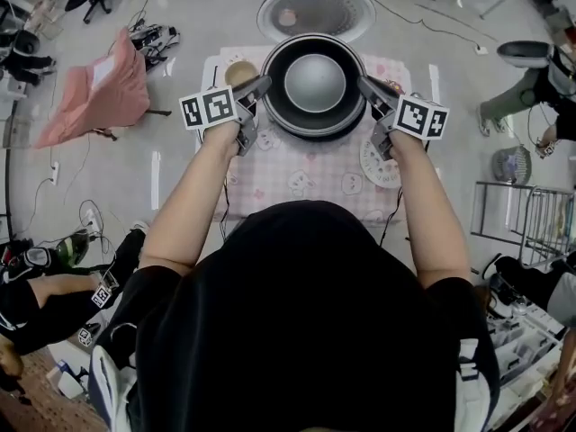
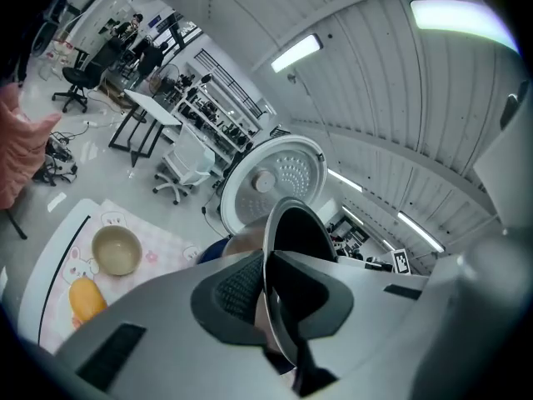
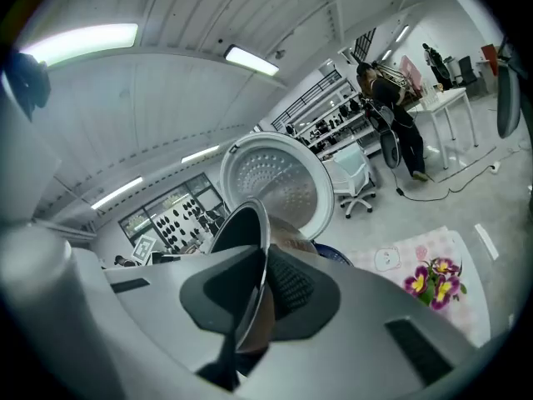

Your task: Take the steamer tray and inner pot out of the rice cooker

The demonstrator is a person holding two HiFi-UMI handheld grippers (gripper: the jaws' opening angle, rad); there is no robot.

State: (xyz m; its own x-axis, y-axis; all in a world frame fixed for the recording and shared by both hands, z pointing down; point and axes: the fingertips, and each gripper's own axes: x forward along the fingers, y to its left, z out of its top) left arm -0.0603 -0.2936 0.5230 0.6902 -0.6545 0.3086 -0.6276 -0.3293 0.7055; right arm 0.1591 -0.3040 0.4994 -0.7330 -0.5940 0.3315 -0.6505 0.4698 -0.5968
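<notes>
Left gripper [image 1: 259,88] and right gripper [image 1: 371,88]: jaws nearly closed, clamped on opposite rims of inner pot [image 1: 315,84]. Judgement: raise the 2 evenly, pot level, clear of rice cooker lid [image 1: 315,9].

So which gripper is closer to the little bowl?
Left. The left gripper holds the pot by its rim right beside the bowl; the right gripper holds the opposite rim, farther away.
</notes>
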